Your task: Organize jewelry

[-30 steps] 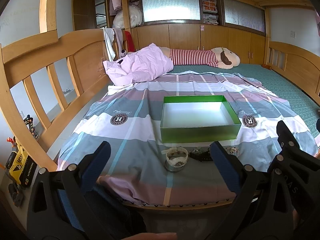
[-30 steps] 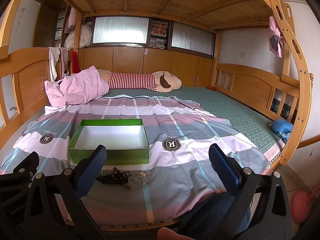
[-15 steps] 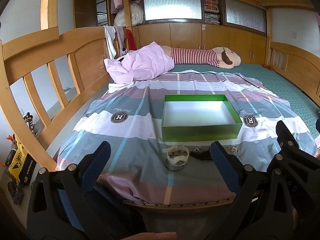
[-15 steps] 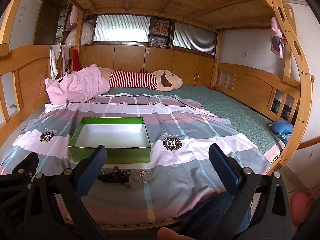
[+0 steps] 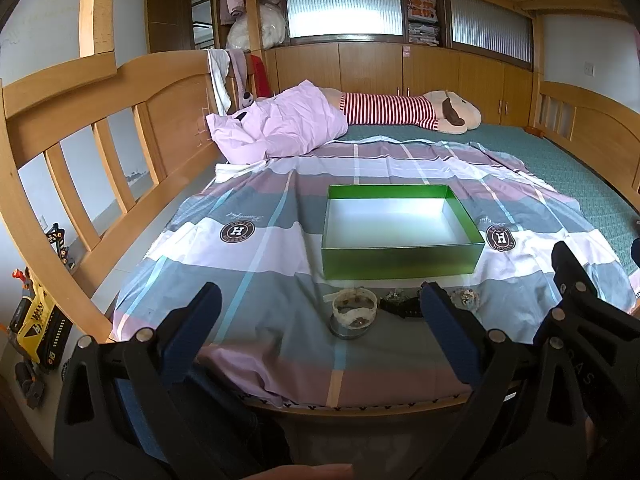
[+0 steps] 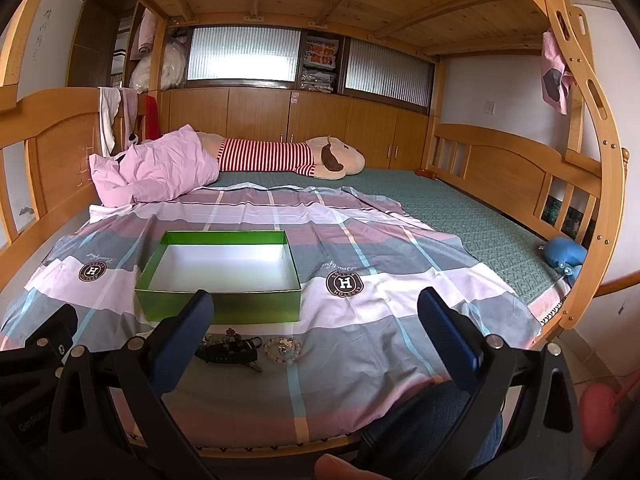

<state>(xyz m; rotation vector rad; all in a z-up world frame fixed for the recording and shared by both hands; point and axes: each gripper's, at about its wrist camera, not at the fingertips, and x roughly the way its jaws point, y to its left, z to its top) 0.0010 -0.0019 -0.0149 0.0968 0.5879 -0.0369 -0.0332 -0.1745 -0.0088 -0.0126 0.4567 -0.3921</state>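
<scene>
Change: little is seen to differ – both views sit slightly nearer the bed.
Green box (image 5: 400, 258): long axis left-right, open top up (on the plaid sheet (image 6: 400, 308)).
Jewelry (image 6: 256, 350): laid just before the box.
Left gripper (image 5: 320, 320): held level, spread wide.
Right gripper (image 6: 316, 330): likewise – wide, holding nothing.

1 green box (image 5: 400, 258), 1 white bracelet (image 5: 354, 309), 1 dark watch (image 6: 228, 353), 1 bead bracelet (image 6: 282, 347), 1 plush toy (image 6: 288, 158), 1 pillow (image 5: 280, 124).

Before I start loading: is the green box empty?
Empty: the green box shows only its bare white floor; the jewelry lies on the sheet in front.
</scene>
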